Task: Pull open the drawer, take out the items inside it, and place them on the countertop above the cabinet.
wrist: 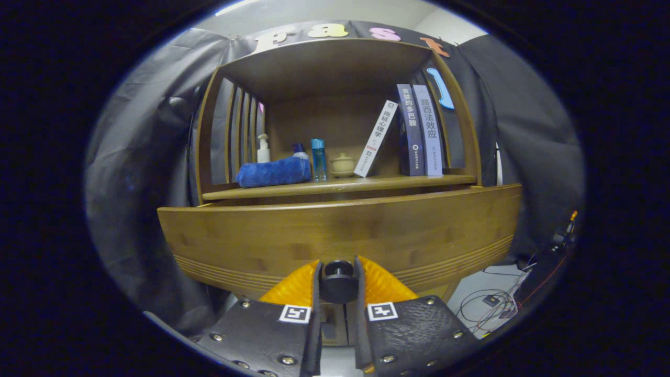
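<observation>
Inspector A: State of the gripper (338, 283)?

Inspector B: Clenched on the drawer knob (338, 281). Both fingers press its sides; the round dark knob sits between them, at the front of the wooden drawer (335, 235).

Inspector A: Position of the drawer?

Inspector B: Its front panel stands forward of the cabinet, directly ahead of the fingers. The inside cannot be seen.

Inspector A: Above it?

Inspector B: The countertop (340, 184) carries a rolled blue towel (274, 172), a pump bottle (263, 148), a blue bottle (318, 159), a small lidded pot (343, 164), one leaning white book (376, 138) and two upright books (420, 130).
</observation>
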Tool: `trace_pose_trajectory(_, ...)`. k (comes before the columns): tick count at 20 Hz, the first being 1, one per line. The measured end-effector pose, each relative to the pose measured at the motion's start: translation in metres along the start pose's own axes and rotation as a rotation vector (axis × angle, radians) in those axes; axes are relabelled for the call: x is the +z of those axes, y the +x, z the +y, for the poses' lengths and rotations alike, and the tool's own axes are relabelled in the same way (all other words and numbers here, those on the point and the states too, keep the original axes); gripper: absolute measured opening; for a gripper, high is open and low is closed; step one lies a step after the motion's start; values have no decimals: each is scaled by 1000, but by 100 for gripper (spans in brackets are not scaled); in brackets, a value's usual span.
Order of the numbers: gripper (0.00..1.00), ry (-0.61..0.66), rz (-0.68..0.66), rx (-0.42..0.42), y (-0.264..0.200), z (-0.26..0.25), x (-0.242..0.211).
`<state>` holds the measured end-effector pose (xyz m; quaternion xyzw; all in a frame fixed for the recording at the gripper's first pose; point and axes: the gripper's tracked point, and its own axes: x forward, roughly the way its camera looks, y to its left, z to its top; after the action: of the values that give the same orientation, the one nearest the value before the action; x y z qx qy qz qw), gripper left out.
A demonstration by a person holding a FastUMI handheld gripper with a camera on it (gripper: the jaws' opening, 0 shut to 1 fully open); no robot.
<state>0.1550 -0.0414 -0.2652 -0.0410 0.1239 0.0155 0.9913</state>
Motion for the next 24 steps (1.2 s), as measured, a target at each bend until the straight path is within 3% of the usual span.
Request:
trace_pose_trajectory(5,25,62,37,36,-36,7,-14)
trace_pose_trajectory(8,25,52,-14,22,-60,8,0)
trace_pose_trajectory(10,17,84,-51,26,-77,12,13)
trace_pose_trajectory(11,3,56,-35,-4,-77,7,13)
trace_pose_trajectory(13,5,3,-14,39,-86,12,4)
trace_pose_trajectory(18,6,-5,-36,-8,-86,-2,12)
trace_pose_trajectory(20,11,51,-41,-36,-81,-6,16)
trace_pose_trajectory(24,53,101,11,-69,-53,-2,0)
